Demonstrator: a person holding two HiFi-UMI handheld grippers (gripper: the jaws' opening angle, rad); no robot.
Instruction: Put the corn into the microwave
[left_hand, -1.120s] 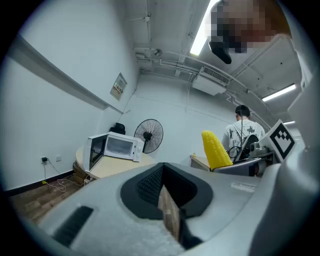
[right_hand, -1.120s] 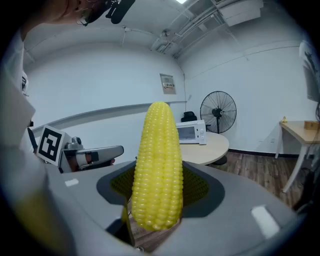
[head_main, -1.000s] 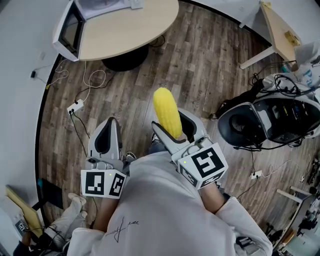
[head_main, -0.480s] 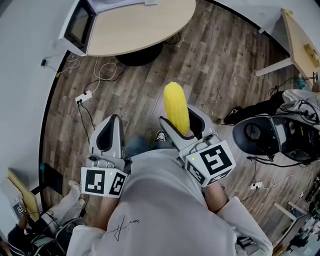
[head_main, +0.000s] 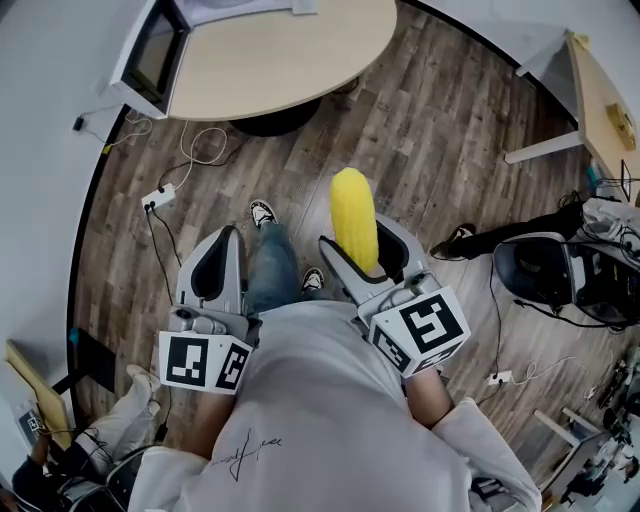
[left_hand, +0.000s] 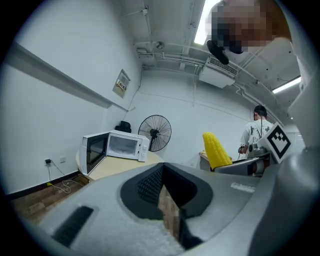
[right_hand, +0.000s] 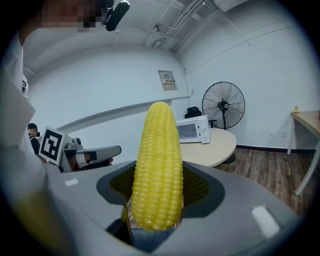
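Observation:
A yellow corn cob (head_main: 354, 218) (right_hand: 157, 170) (left_hand: 216, 150) stands upright between the jaws of my right gripper (head_main: 366, 250) (right_hand: 155, 200), which is shut on it. My left gripper (head_main: 212, 272) (left_hand: 167, 200) is shut with nothing in it, level with the right one. The white microwave (head_main: 150, 55) (left_hand: 112, 150) (right_hand: 191, 129) sits on the left end of a round wooden table (head_main: 280, 55), well ahead of both grippers. Its door hangs open.
Wood-plank floor lies between me and the table. Cables and a power strip (head_main: 157, 197) run along the left wall. A standing fan (left_hand: 154, 132) is behind the table. A black helmet-like object (head_main: 535, 270) and cable clutter lie at right, beside a second table (head_main: 600, 95).
The view has shifted as I step forward: a foot now shows ahead and the table sits slightly nearer. The corn stays gripped in the right gripper; both grippers keep their pose.

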